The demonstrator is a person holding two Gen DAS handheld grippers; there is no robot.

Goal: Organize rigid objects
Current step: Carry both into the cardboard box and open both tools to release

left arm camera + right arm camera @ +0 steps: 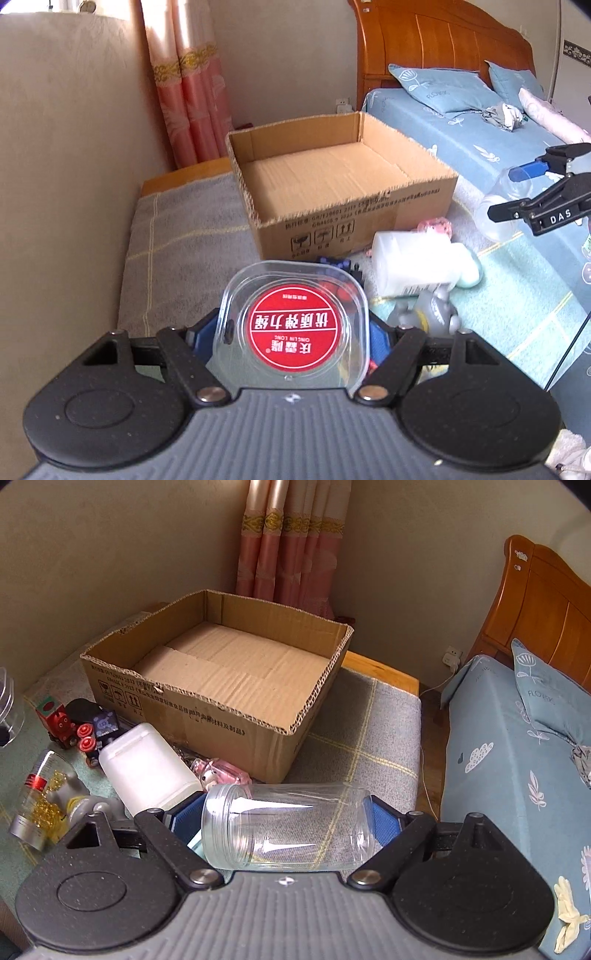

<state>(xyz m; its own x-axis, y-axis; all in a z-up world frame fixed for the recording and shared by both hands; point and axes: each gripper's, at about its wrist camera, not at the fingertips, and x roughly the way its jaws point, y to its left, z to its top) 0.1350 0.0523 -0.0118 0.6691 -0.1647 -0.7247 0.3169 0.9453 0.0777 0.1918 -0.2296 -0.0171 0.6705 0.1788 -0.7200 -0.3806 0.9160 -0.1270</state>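
While the open brown cardboard box [229,672] shows only its bare corrugated floor, nothing appears to have been put away yet, so the sorting looks to be at its very start. The left gripper [295,328] is clamped on a clear square plastic tub with a round red label [293,328], held up just short of the box's near wall, and the right gripper [291,827] is clamped on a clear, lidless plastic jar [291,827] lying sideways between its blue pads, its threaded mouth pointing left. Both containers look light, hard and slippery. Left to gather, on the checked cloth beside the box: a white plastic bottle lying on its side [147,764], a red toy train [70,723], a small clear bottle of yellow capsules [40,797], a grey figurine [428,310] and a small pink trinket [221,771]. My guess is that both held pieces go into the box first.
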